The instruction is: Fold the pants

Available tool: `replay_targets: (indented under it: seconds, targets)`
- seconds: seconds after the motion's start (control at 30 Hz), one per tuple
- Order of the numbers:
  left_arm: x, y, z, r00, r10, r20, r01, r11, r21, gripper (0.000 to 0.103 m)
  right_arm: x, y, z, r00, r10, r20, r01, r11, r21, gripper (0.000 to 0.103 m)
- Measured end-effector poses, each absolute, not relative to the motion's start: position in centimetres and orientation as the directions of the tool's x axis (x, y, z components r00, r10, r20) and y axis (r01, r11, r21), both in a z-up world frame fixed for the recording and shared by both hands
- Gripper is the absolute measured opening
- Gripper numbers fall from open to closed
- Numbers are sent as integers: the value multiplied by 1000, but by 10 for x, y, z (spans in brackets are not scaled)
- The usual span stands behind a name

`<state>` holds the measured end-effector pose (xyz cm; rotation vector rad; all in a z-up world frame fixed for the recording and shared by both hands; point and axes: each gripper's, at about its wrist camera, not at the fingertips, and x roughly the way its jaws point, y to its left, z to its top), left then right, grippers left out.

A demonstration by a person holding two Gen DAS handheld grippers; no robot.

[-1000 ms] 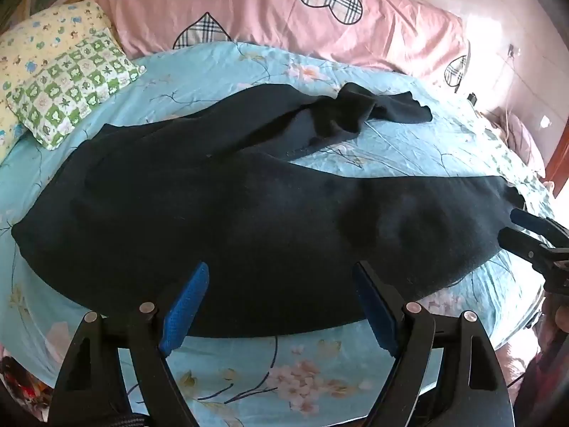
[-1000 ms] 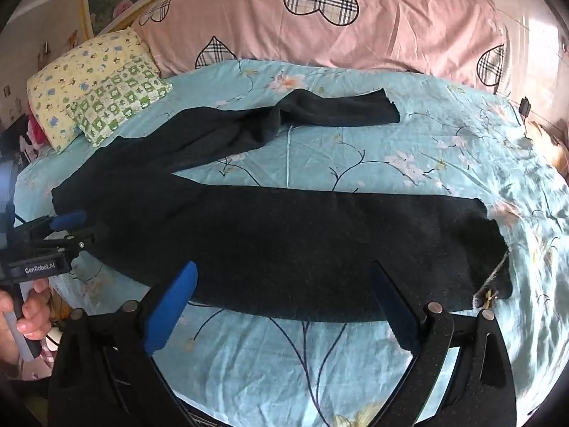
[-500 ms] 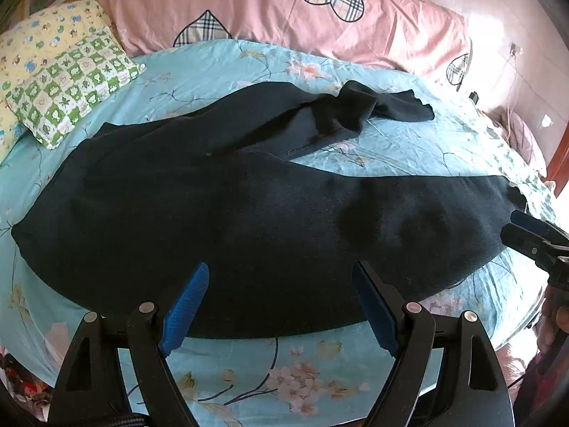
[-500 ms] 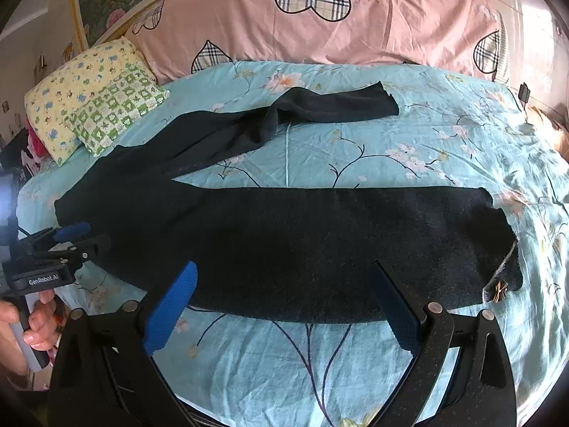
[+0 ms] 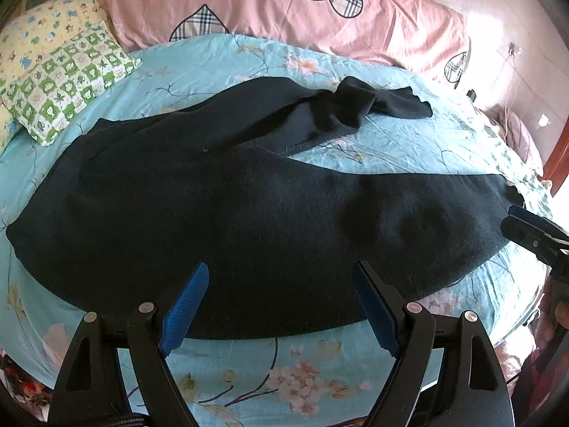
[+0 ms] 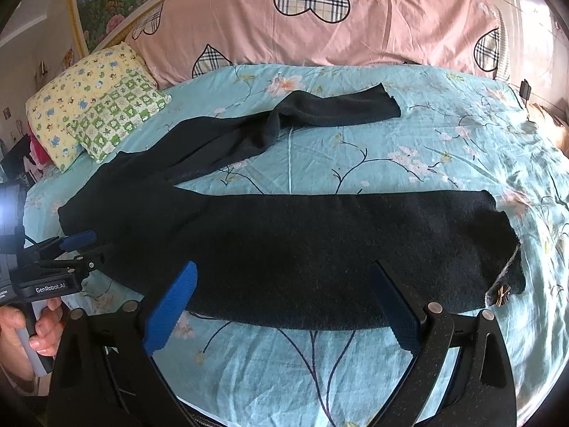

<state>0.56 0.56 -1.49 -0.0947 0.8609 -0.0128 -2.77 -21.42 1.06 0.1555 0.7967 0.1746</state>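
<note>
In the left wrist view, the left gripper (image 5: 281,306) is hovering at the near edge of the bed (image 5: 249,366) with its blue-padded fingers (image 5: 185,306) spread wide and gripping nothing. The black pants (image 5: 249,213) are lying flat across the floral blue sheet, the waist end at the left, one leg running straight to the right and the other angling toward the far side, rumpled near its cuff. The right gripper (image 5: 526,227) is showing at the right edge, just beside the near leg's cuff; whether it is touching the cloth I cannot tell. A green checked pillow (image 5: 67,85) is sitting at the far left, with a pink pillow (image 5: 284,10) along the headboard.

In the right wrist view, the right gripper (image 6: 284,306) is hanging over the near edge of the pants (image 6: 320,249), fingers (image 6: 170,309) spread apart and empty. The left gripper (image 6: 81,249) is appearing at the left, by the waist end, a hand (image 6: 32,331) holding its handle. The near leg is stretching to the right, ending in a cuff with a small bow; the far leg is bending toward the pink pillow (image 6: 355,21).
</note>
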Motion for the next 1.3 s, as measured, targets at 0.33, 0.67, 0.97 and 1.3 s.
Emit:
replay_targets:
  seconds: [0.33, 0.67, 0.97, 1.3]
  targets:
    - [8, 3, -13, 653, -52, -756, -14, 997, -80, 84, -26, -215, 13, 692, 219, -688, -99, 973, 209, 97]
    - [12, 1, -10, 651, -62, -756, 10, 997, -73, 84, -27, -218, 13, 690, 215, -691, -101, 974, 202, 97]
    - [16, -1, -4, 662, -68, -747, 25, 997, -69, 84, -21, -225, 18, 696, 211, -687, -97, 975, 202, 97]
    - [24, -2, 2, 672, -74, -737, 35, 997, -67, 84, -12, -228, 22, 692, 232, -683, -101, 969, 227, 97]
